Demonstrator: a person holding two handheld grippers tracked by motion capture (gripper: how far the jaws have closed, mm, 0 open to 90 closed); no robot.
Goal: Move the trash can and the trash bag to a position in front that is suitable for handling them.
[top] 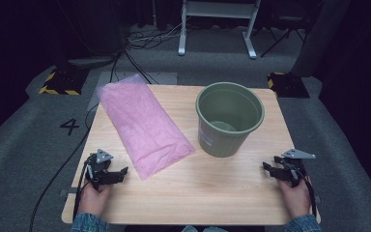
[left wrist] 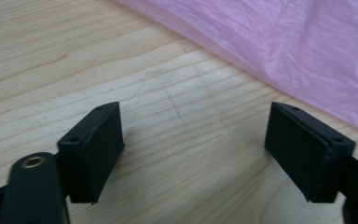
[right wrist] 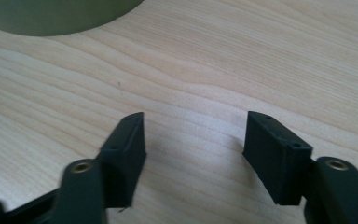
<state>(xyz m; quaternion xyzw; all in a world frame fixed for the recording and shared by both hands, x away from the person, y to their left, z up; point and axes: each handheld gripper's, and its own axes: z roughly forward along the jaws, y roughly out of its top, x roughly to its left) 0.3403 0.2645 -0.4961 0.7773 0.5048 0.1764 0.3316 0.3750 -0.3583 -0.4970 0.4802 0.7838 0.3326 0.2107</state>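
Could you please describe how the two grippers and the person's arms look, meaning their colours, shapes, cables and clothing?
Both grippers, left and right, are black, with two flat rectangular jaws; the pads have small screw holes, and brass-coloured rivets sit at the linkages. Each carries a grey three-cornered plate on top, and a black cable trails back past the hand. The sleeves look like blue denim.

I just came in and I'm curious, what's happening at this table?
A person holds a gripper in each hand at the near edge of a wooden table. The left gripper sits open beside a flat pink plastic bag, not touching it. The right gripper is open too, apart from an upright green bin. Nothing is held.
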